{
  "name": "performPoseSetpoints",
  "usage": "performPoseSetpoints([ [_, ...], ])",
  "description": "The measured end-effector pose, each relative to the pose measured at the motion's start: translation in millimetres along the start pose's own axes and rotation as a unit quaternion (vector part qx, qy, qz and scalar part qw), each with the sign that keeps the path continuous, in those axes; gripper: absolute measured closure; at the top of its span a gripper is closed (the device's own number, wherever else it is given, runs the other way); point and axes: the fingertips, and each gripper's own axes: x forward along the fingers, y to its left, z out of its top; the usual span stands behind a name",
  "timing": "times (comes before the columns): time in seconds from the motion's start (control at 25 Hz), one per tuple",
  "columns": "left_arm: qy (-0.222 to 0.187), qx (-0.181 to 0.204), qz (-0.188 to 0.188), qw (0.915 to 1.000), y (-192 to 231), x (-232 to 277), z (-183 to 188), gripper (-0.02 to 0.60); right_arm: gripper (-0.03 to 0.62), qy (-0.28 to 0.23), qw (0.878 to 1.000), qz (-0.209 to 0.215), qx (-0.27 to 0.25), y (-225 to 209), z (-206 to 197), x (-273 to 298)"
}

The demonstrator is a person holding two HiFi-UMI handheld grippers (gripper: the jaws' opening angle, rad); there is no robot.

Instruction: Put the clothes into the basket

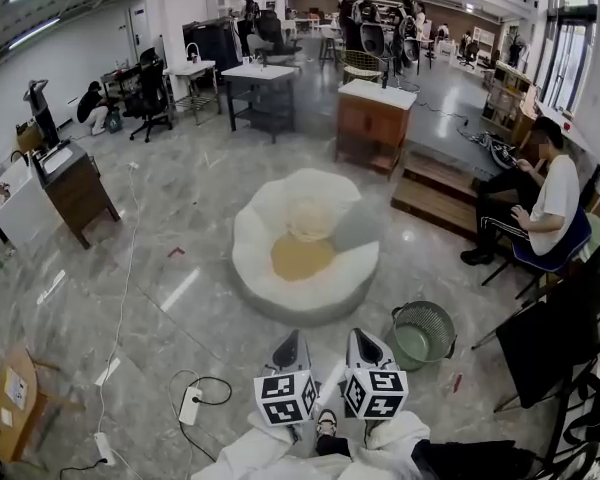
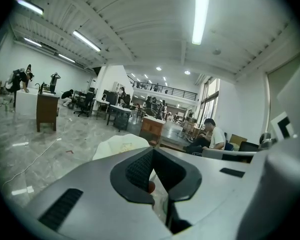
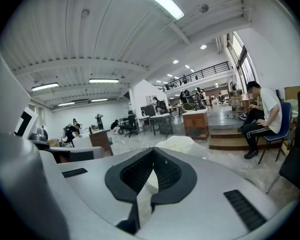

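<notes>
Only in the head view: the green basket [image 1: 421,334], upright on the grey floor [image 1: 180,238] at the near right of the white lounge seat [image 1: 252,253]. This view also shows both marker cubes side by side on the seat's near side.
Only in the gripper views: the ribbed ceiling with its strip lights, and each gripper's dark pads close up. There the seat is just a pale hump beyond the tips, and the basket is outside both.
Left gripper [image 1: 290,342]: on the seat's near side, a little left of its middle, pointing at it. Its pads meet at the tips with nothing clamped. A small orange-red spot shows through the slit lower down; I cannot tell what it is.
Right gripper [image 1: 365,336]: just beside the left one, between it and the basket, also aimed at the seat. Its jaws are fully closed and hold nothing.
Clothes [image 1: 310,218]: a crumpled cream heap in the seat's hollow, toward its far side, well apart from both grippers and from the basket.
Tan patch [image 1: 302,258]: spread flat in the hollow, just nearer than the heap. I cannot tell whether it is a garment or the seat's own cover.
Basket's look: round, open-topped, slatted wall, pale green bottom showing.
Seated person [image 1: 550,198]: to the seat's right, white top, dark trousers.
</notes>
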Motion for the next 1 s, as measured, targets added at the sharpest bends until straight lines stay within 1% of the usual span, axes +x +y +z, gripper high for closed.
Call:
performPoseSetpoints([
  [0.32, -0.01, 0.004, 0.008, 0.9999, -12.0, 88.2, 35.2, 0.581, 0.571, -0.003, 1.0, 0.013, -0.006, -46.9, 40.4, 75.6],
  [0.44, -0.01, 0.005, 0.008, 0.9999, -19.8, 117.0, 42.2, 0.581, 0.571, -0.004, 1.0, 0.013, -0.004, -68.0, 51.1, 97.7],
  [0.68, 0.007, 0.007, 0.013, 0.9999, -28.7, 157.4, 37.9, 0.581, 0.571, 0.003, 1.0, 0.012, 0.009, -103.2, 54.5, 127.6],
  [0.84, 0.019, 0.01, 0.01, 0.9997, -33.1, 177.7, 38.5, 0.581, 0.571, 0.011, 1.0, 0.008, 0.017, -116.2, 53.5, 139.9],
  [1.0, 0.023, 0.014, 0.003, 0.9996, -35.6, 197.9, 46.3, 0.581, 0.571, 0.014, 1.0, 0.003, 0.023, -125.8, 57.3, 157.1],
])
